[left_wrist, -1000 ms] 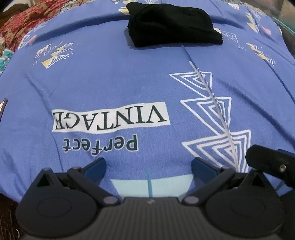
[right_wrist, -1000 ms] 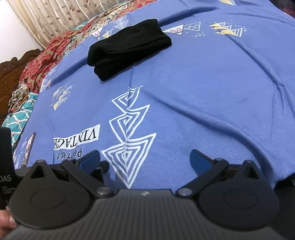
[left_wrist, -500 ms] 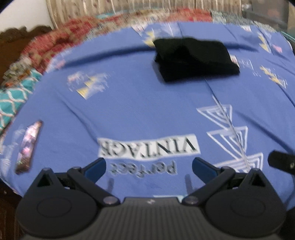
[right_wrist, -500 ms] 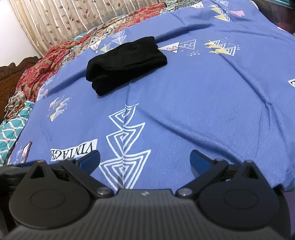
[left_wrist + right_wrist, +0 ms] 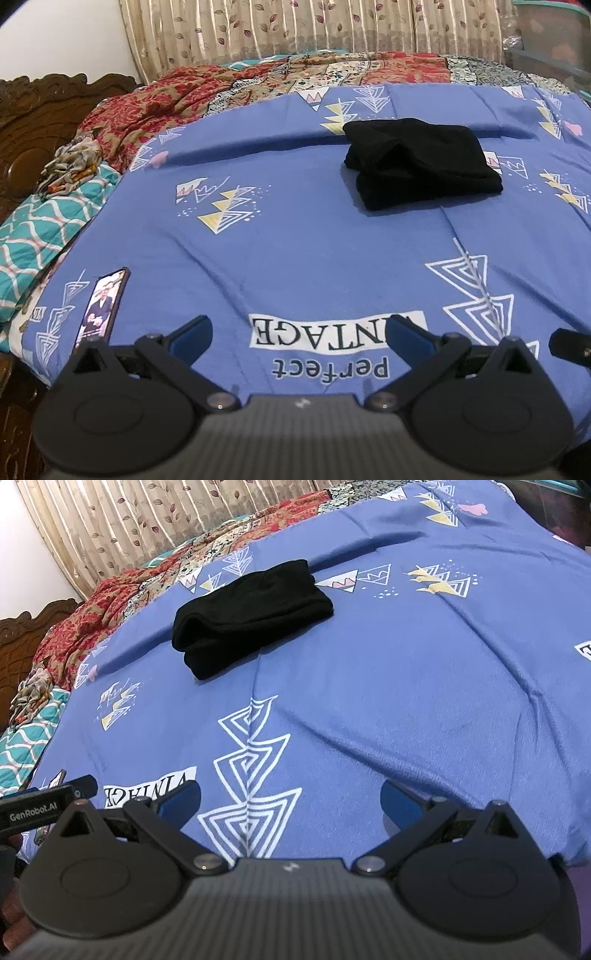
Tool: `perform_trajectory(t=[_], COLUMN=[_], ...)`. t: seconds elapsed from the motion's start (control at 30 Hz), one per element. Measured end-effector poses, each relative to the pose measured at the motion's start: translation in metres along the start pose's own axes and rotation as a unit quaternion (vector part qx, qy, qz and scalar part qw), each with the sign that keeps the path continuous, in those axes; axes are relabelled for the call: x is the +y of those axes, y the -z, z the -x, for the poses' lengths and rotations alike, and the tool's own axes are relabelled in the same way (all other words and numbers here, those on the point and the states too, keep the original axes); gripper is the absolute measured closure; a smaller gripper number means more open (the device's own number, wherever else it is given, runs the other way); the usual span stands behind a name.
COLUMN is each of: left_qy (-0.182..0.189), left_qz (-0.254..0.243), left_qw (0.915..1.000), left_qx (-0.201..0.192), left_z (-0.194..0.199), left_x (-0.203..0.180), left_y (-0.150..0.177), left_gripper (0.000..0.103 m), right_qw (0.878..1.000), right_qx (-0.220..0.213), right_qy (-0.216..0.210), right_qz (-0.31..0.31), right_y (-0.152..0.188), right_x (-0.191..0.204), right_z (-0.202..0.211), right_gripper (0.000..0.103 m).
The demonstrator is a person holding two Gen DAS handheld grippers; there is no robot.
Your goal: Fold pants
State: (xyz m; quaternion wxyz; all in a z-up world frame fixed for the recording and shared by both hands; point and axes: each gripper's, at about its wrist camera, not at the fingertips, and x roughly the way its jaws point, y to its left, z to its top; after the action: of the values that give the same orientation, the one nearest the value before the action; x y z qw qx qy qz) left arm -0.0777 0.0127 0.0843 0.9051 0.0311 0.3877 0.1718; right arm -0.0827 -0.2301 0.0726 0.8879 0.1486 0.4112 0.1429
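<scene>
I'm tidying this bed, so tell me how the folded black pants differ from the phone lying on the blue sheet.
The folded black pants are a thick, soft, plain bundle; the phone is thin, rigid, with a lit picture. The pants sit far, mid-bed; the phone lies near the left edge. Both rest on the blue printed sheet, untouched by either gripper.

The left black two-finger gripper with blue pads [image 5: 300, 334] hangs spread wide, gripping nothing. The right black blue-padded gripper [image 5: 291, 799] looks equally wide apart and empty, apparently level beside it.

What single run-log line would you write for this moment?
black pants: folded, on blue bedsheet | left gripper: open, empty | right gripper: open, empty | phone: near bed edge
</scene>
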Motion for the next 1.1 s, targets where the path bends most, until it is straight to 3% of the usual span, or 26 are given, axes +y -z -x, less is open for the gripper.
perform_trajectory(t=[0.3, 0.8, 1.1], left_qy=[-0.009, 0.008, 0.011], left_qz=[-0.004, -0.010, -0.017], left_qw=[0.9999, 0.9980, 0.9972], left_qx=[0.011, 0.062, 0.073], left_z=[-0.002, -0.015, -0.017], left_x=[0.001, -0.004, -0.008], left_y=[0.004, 0.016, 0.020], left_gripper=[0.000, 0.000, 0.000], right_qw=[1.000, 1.000, 1.000], right_qx=[0.000, 0.006, 0.009], right_qy=[-0.003, -0.005, -0.006], right_qz=[0.002, -0.004, -0.006], right_y=[0.000, 0.001, 0.001], right_x=[0.001, -0.003, -0.007], right_z=[0.000, -0.001, -0.002], right_gripper=[0.000, 0.000, 0.000])
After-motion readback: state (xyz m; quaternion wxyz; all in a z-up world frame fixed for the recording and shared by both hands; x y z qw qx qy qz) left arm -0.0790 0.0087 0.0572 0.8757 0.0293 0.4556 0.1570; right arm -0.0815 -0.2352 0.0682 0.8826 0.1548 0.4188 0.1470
